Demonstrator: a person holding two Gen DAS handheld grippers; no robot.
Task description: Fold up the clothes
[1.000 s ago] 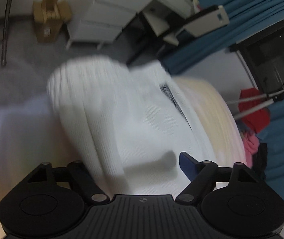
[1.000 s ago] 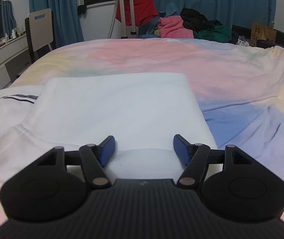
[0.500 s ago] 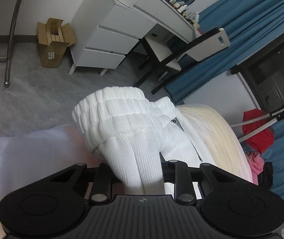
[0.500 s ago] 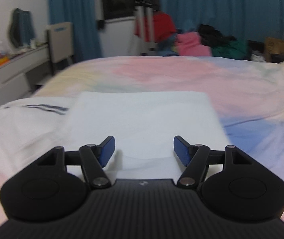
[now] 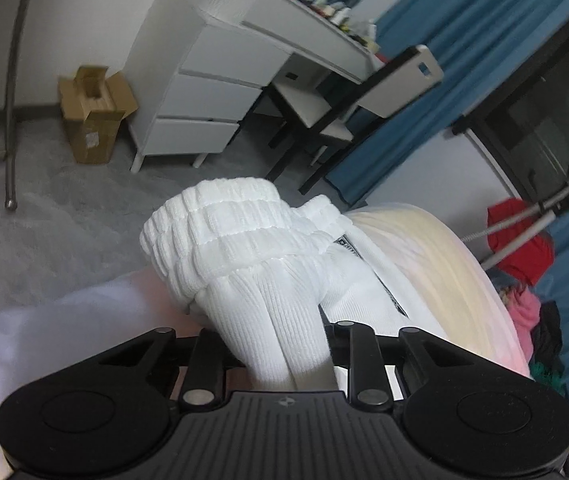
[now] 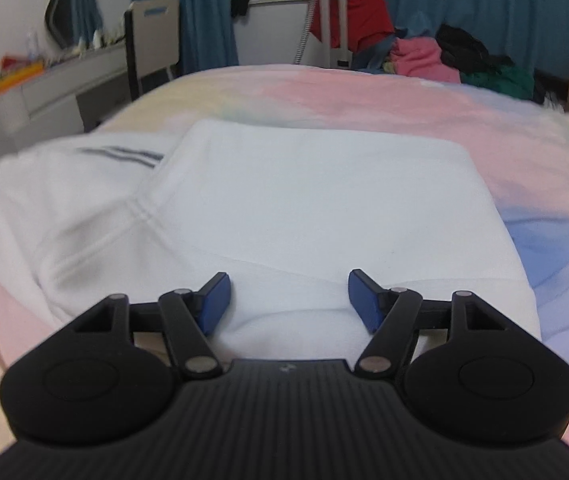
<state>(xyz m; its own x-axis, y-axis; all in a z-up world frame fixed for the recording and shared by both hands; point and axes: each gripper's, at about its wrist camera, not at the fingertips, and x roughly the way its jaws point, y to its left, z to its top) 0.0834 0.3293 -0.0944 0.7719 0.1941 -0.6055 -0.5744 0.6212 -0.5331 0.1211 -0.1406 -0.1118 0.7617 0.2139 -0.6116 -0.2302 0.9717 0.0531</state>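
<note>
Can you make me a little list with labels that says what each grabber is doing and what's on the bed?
left gripper: shut on the white ribbed cuff of the garment, bunched up between its fingers
right gripper: open, holding nothing, over the white folded garment
bed cover: pastel pink, yellow and blue
beside the fold: a white sleeve with dark stripes, to the left
far end of bed: clothes pile, pink, black, green
room: white desk with drawers, cardboard box, blue curtains
</note>
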